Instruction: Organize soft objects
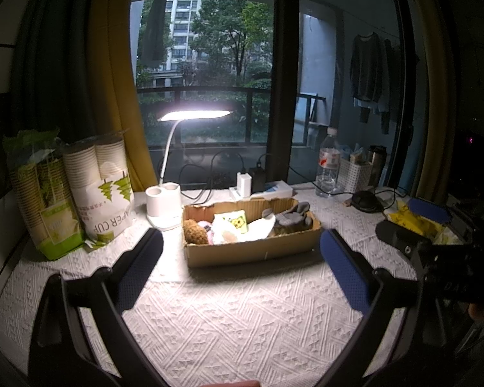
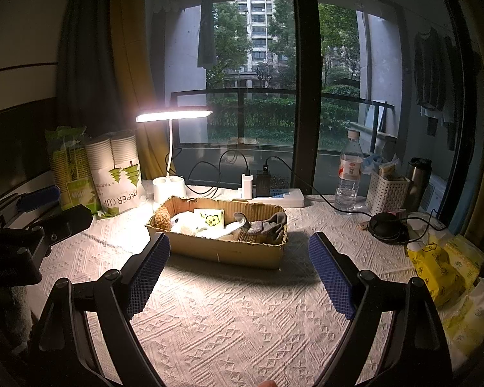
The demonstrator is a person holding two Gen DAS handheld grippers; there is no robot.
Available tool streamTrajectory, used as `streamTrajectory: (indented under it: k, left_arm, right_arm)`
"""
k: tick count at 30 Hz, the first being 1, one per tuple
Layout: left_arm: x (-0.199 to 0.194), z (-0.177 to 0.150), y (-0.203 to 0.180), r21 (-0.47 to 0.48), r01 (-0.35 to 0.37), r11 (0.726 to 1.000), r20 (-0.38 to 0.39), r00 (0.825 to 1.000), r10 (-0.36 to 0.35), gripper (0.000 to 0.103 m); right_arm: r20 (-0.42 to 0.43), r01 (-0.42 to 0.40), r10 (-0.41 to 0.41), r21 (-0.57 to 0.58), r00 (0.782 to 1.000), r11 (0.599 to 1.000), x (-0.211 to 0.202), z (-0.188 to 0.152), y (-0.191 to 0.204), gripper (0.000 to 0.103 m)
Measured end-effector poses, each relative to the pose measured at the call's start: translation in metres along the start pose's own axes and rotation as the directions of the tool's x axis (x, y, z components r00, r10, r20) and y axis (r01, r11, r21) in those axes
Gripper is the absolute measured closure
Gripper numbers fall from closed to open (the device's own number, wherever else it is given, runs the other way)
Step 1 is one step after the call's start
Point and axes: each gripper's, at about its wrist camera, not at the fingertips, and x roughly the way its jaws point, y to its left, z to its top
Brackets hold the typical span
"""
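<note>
Both the left gripper [image 1: 242, 258] and the right gripper [image 2: 238, 264] gape wide and empty, blue ribbed pads over the embossed white tablecloth [image 2: 235, 322]. Beyond them, toward the far edge, sits one torn cardboard box [image 2: 222, 251] holding grey socks [image 2: 267, 225], a brown fuzzy ball [image 1: 195, 230] and white packets, partly hidden by its wall. Two sleeves of paper cups [image 1: 106, 190] stand at the far left corner.

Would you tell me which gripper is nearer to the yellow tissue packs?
Right. The right gripper hovers just left of the yellow tissue packs; the left gripper hangs farther left, facing the cardboard box.
</note>
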Motion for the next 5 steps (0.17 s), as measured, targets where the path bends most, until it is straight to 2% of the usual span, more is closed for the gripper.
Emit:
streamTrajectory:
  k: [5]
  left_arm:
    - [-0.0002, -0.0010, -0.0026, 0.007, -0.001, 1.000, -0.003, 1.000, 0.001, 0.004]
  right_arm:
    - [-0.002, -0.003, 0.003, -0.002, 1.000, 1.000, 0.0002, -0.0004, 0.0001, 0.013]
